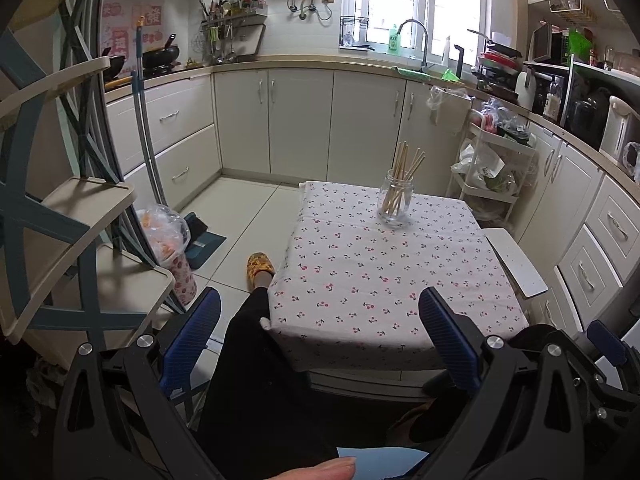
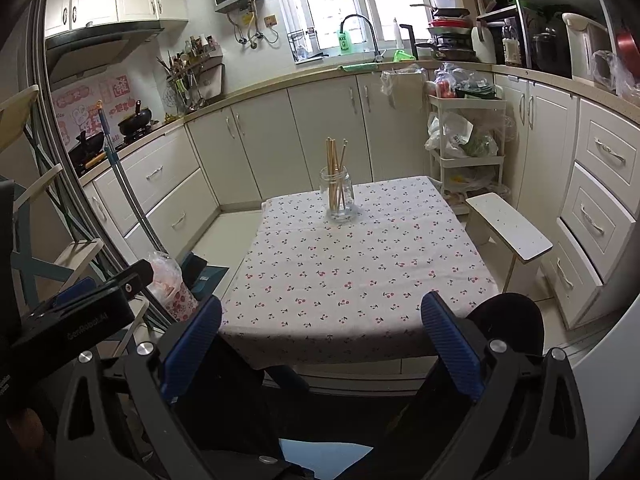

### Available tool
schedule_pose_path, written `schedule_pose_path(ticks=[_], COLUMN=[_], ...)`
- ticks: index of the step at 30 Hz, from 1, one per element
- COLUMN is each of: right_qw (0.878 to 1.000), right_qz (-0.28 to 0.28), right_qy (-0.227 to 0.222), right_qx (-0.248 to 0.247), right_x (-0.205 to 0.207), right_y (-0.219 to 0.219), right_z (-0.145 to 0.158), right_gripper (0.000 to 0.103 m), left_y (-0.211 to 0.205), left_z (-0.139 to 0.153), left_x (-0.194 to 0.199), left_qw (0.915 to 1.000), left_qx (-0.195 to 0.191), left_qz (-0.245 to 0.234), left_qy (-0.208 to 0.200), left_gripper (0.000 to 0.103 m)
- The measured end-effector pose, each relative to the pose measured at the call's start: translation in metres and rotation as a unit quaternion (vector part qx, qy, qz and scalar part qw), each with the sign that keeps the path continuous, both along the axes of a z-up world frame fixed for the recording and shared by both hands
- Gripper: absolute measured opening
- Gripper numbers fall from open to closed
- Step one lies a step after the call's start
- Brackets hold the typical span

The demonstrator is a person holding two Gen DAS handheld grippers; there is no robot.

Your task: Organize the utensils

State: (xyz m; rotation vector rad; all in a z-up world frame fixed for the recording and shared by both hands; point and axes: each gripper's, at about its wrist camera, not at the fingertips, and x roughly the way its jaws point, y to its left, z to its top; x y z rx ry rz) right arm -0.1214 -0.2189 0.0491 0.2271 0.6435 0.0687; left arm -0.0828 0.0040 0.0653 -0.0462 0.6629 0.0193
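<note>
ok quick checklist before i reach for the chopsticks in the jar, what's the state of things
1. Left hand-held gripper open and holding nothing: ok.
2. Right hand-held gripper open and holding nothing: ok.
3. Glass jar upright on the tablecloth, towards the far edge: ok.
4. Chopsticks all standing in the jar, tops sticking out above the rim for a grasp: ok.
5. Path over the cloth between grippers and jar free of other things: ok.
6. Any loose utensils left to sort elsewhere on the table: none visible in either view; beyond the table, cannot tell.
</note>
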Motion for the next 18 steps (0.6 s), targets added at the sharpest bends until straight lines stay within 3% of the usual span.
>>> schedule_pose_path(ticks=[18], right_qw=[1.000], right_qz=[0.010], right_qy=[-0.003], right_qx=[0.001], right_x=[-0.0032], right_y=[0.0024], right_z=[0.0026], right_gripper=[0.096], left_y=[-0.0006], left_z=[0.0038], left_x=[-0.0071], left_qw=[0.9999], left_qx=[-0.011], left_qz=[-0.005], left_qy=[-0.011], left_gripper=[0.095])
